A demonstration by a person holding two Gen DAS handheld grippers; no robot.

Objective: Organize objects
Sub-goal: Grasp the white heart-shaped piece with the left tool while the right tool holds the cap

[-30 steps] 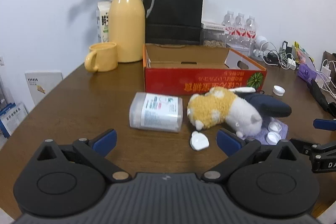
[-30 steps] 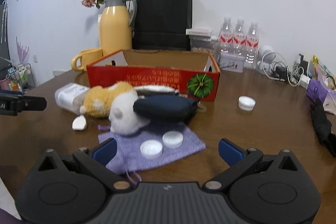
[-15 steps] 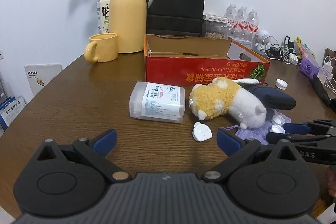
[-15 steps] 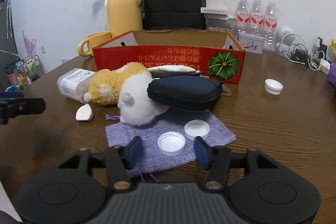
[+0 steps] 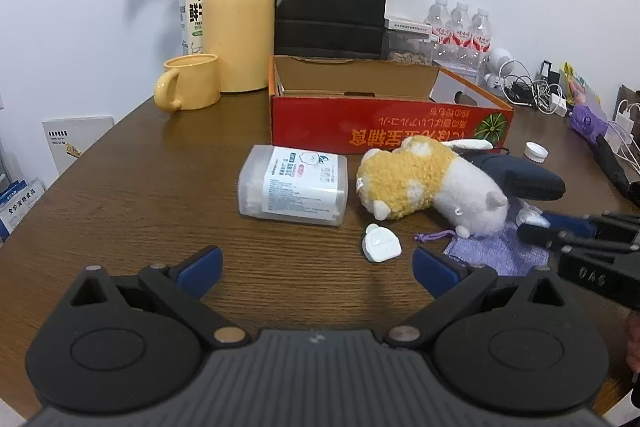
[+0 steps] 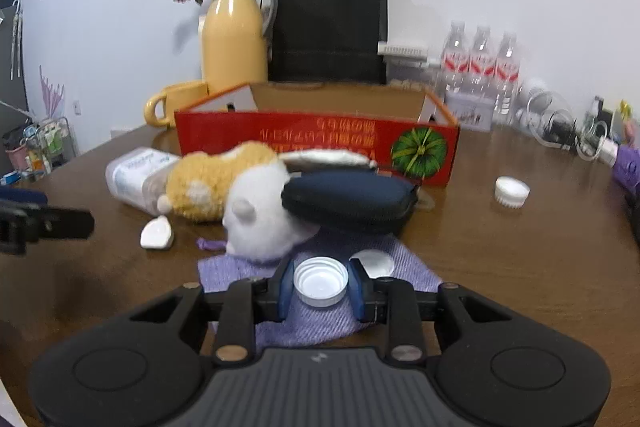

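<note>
Right wrist view: the right gripper [image 6: 320, 287] is closing its jaws around a white bottle cap [image 6: 320, 281] that is lying open side up on the purple cloth pouch [image 6: 312, 319]. The blue pads [image 6: 286, 287] are sitting right at the cap's rim on both sides; whether they are pressing it yet I cannot tell for certain, though they appear to be touching it. A second white cap [image 6: 374, 263] is lying just beyond the right finger, on the same pouch. Directly ahead of the fingertips a plush toy [image 6: 240, 203] is lying on its side with its white head on the pouch's far edge, and a dark blue zip case [image 6: 348, 201] is resting against it. Farther ahead the red cardboard box [image 6: 316, 143] is standing open. To the front left a small white tag [image 6: 157, 234] is lying on the wooden table [image 6: 500, 267], and a third cap [image 6: 511, 191] is sitting well off to the front right.

In the left wrist view the left gripper [image 5: 316, 267] is hovering with its jaws spread wide and nothing between them. A clear wipes container [image 5: 294, 185] is lying ahead of it, the plush toy [image 5: 432, 191] to the front right, and the right gripper [image 5: 560, 223] is reaching in from the right edge.
</note>
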